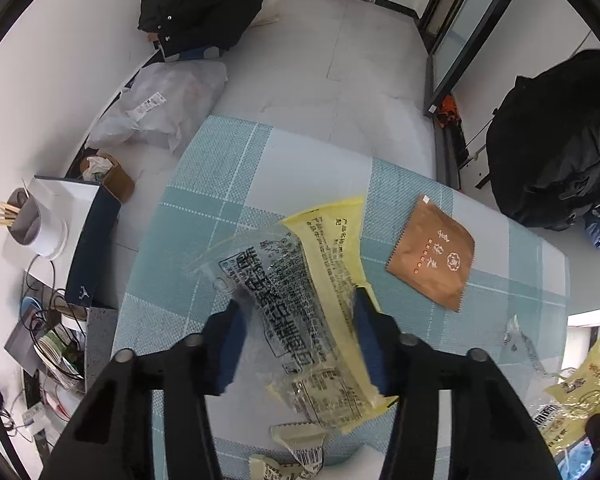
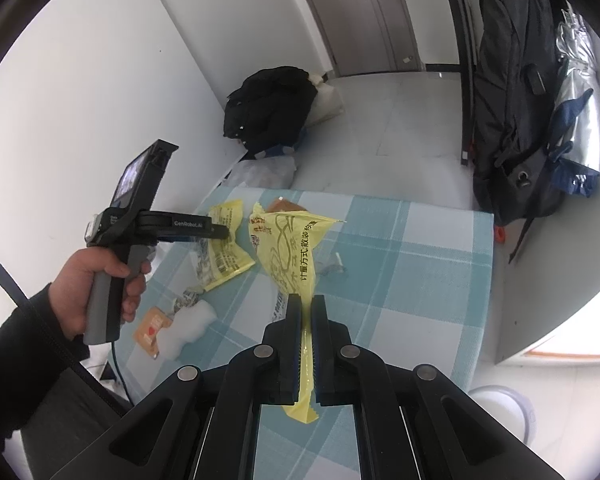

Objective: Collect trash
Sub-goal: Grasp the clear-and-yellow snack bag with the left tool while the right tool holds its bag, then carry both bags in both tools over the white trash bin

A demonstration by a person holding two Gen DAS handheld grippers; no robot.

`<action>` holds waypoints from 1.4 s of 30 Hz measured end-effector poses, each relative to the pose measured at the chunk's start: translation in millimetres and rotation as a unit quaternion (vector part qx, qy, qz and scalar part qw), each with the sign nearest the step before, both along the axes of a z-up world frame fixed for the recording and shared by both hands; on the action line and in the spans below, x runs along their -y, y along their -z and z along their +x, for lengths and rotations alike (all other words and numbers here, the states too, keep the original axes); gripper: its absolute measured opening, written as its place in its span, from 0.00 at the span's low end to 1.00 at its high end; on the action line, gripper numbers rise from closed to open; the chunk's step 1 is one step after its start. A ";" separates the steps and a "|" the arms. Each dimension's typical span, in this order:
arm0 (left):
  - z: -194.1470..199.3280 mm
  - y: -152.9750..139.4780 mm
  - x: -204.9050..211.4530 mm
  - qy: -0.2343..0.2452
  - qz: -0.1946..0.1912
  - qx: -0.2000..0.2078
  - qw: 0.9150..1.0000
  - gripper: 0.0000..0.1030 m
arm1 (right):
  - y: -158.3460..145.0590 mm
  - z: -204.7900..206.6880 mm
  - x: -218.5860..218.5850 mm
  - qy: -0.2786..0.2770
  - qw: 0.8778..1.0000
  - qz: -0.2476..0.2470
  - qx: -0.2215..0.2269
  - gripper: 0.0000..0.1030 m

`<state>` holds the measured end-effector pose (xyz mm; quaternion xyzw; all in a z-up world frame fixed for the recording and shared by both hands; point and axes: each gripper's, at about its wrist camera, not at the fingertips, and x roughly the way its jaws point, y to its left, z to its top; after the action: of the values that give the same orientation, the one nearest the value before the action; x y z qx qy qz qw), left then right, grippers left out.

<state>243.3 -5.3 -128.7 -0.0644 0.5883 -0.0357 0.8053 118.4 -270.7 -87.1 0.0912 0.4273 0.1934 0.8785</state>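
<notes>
My left gripper [image 1: 300, 312] is open, its blue pads on either side of a yellow-and-clear printed wrapper [image 1: 320, 312] that lies on the blue checked tablecloth [image 1: 228, 200]. That wrapper also shows in the right wrist view [image 2: 226, 240], under the left gripper [image 2: 216, 232]. My right gripper [image 2: 307, 304] is shut on a yellow printed wrapper [image 2: 288, 248] and holds it above the table. A brown sachet [image 1: 432, 256] lies right of the left gripper. A clear wrapper [image 1: 524, 348] and the held yellow one [image 1: 580, 396] show at the right edge.
Small torn wrappers [image 1: 296, 448] lie near the front edge. An orange packet [image 2: 152, 330] and white foam piece [image 2: 188, 328] lie on the left of the table. Black bags [image 1: 204, 0] [image 2: 516, 92] stand on the floor. A white bin [image 2: 500, 412] stands lower right.
</notes>
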 end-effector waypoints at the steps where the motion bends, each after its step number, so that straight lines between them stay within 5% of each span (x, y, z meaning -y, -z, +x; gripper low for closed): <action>1: 0.0 -0.5 -1.1 -0.001 -0.006 0.000 1.000 0.36 | -0.2 0.1 0.4 0.001 1.000 0.000 0.000 0.04; 3: -0.2 -1.2 -3.7 -0.005 -0.018 -0.001 1.000 0.26 | -1.0 0.5 0.9 0.005 1.000 0.000 0.000 0.04; 12: -3.2 -8.0 -7.9 -0.012 -0.041 0.004 0.999 0.13 | -2.4 2.1 -4.7 0.010 1.000 0.000 0.001 0.04; 19: -8.1 -19.8 -20.1 -0.024 -0.097 0.023 0.995 0.12 | -0.2 4.3 -10.5 0.010 1.000 -0.010 0.008 0.04; 42: -105.1 -126.4 -36.4 -0.007 -0.124 0.196 0.973 0.11 | -21.2 -43.8 -26.7 0.032 0.998 -0.027 0.053 0.04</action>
<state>138.2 31.1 -2.2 -0.1597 0.4099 -0.1145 0.8907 74.7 -244.0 -65.9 0.0704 0.3820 0.1581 0.9078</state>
